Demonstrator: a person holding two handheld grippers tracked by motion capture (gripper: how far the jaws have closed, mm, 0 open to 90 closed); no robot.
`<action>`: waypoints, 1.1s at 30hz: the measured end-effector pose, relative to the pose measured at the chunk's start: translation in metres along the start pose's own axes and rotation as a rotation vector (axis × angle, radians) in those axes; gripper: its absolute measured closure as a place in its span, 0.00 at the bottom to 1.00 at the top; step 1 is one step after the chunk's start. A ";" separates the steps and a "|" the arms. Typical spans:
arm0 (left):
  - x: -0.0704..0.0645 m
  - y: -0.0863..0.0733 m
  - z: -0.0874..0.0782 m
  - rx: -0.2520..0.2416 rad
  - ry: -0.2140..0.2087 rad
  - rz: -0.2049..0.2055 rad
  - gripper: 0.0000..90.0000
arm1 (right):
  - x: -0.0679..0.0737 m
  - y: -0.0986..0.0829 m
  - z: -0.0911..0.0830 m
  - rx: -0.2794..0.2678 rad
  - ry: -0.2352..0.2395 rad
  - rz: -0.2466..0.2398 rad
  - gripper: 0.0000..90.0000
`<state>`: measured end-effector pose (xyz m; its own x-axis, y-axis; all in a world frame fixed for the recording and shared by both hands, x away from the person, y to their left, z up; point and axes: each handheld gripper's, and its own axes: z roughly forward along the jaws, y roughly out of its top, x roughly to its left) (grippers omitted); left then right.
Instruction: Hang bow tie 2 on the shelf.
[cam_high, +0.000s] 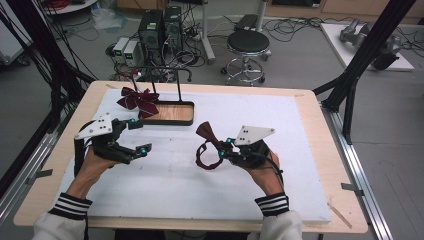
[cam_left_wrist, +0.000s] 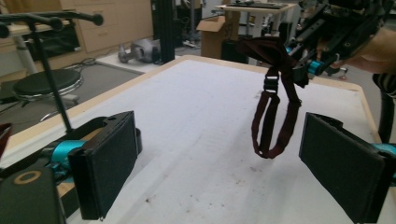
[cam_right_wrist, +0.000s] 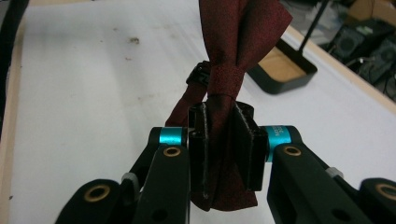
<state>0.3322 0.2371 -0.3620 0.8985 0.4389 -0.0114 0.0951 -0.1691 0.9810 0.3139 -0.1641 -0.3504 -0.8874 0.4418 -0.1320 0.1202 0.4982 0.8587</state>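
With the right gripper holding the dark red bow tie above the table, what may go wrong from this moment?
1. The right gripper clamps the bow tie only at the fabric beside its knot, so it may slip out when moved.
2. The strap loop hangs free below the bow tie and may catch on the open left gripper nearby.
3. If the bow tie goes to the stand, where a striped bow already hangs, the loop may snag on it.
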 end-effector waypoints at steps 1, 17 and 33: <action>0.000 0.001 0.002 0.006 -0.010 0.003 0.13 | -0.001 0.002 0.001 0.000 0.004 -0.009 0.86; -0.003 0.024 0.038 0.011 -0.127 -0.007 0.12 | 0.000 0.011 0.013 -0.004 0.039 -0.122 0.86; -0.013 0.039 0.066 0.061 -0.201 0.008 0.12 | 0.008 0.018 0.022 -0.009 0.055 -0.203 0.86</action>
<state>0.3523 0.1660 -0.3366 0.9661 0.2538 -0.0476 0.1076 -0.2280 0.9677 0.3188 -0.1351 -0.3465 -0.9162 0.2913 -0.2752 -0.0669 0.5660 0.8217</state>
